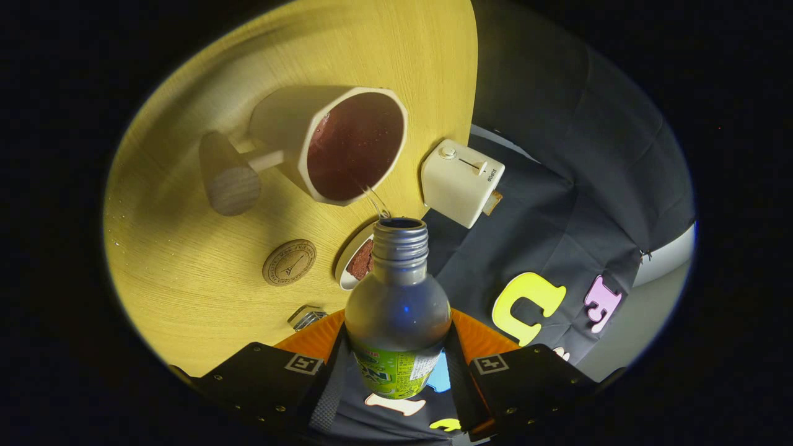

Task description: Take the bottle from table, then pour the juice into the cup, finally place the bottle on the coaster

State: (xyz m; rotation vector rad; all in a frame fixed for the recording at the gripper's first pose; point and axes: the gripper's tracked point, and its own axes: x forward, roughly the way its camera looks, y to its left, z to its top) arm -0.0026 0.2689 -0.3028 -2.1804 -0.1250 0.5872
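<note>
My gripper [396,365] is shut on a clear bottle [398,297] with a green label; both fingers press on its lower body. The bottle is uncapped, tipped toward the cup, and looks nearly drained. A thin stream of liquid [375,201] runs from its mouth over the rim of a cream faceted cup [331,145] just beyond it. The cup holds dark reddish juice and has a wooden handle [229,176]. A round wooden coaster [289,262] lies on the yellow wooden table [204,291], beside the bottle's neck and nearer to my fingers than the cup.
A small white dish [356,260] with a brownish piece in it sits partly hidden behind the bottle's neck. A cream toaster [461,181] stands at the table's edge beyond the bottle. A small shiny object [306,317] lies near my one finger.
</note>
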